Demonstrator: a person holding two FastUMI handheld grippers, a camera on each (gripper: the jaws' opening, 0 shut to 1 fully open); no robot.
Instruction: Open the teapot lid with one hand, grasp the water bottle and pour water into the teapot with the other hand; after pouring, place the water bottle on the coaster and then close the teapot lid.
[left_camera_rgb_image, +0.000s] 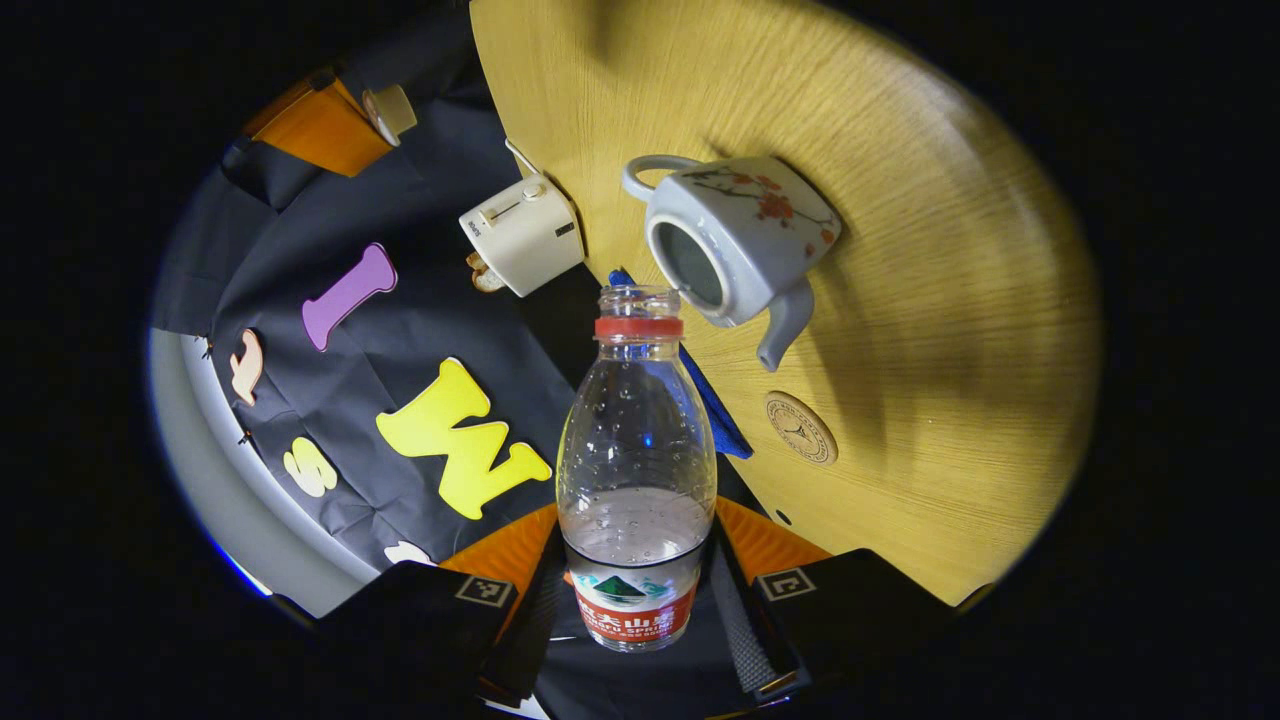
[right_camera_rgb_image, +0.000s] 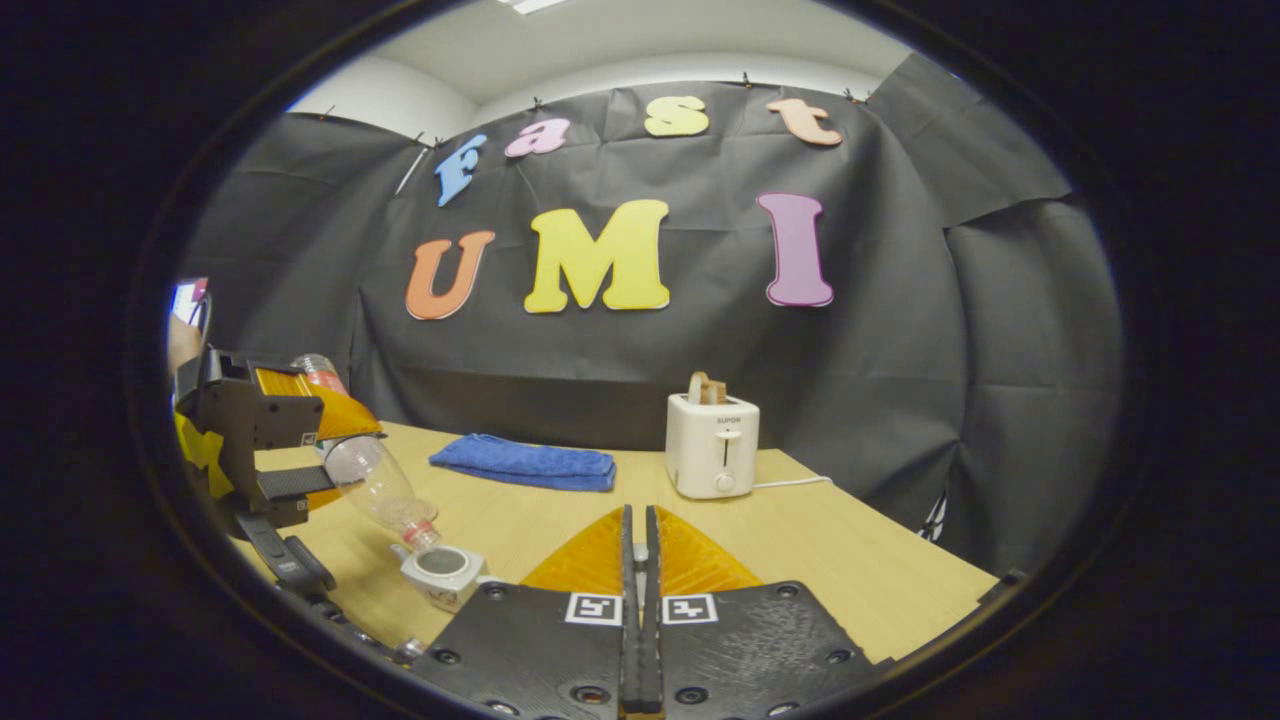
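Observation:
My left gripper is shut on the water bottle, a clear uncapped bottle with a red neck ring and some water in its lower part. Its mouth points at the open top of the white flowered teapot, which has no lid on. In the right gripper view the left gripper holds the bottle tilted, mouth down, just over the teapot. A round wooden coaster lies beside the spout. My right gripper hovers above the table, fingers pressed together with nothing showing between them.
A white toaster with a slice in it stands at the back of the wooden table, its cord running right. A folded blue cloth lies to its left. A small pale object sits near the table's front edge.

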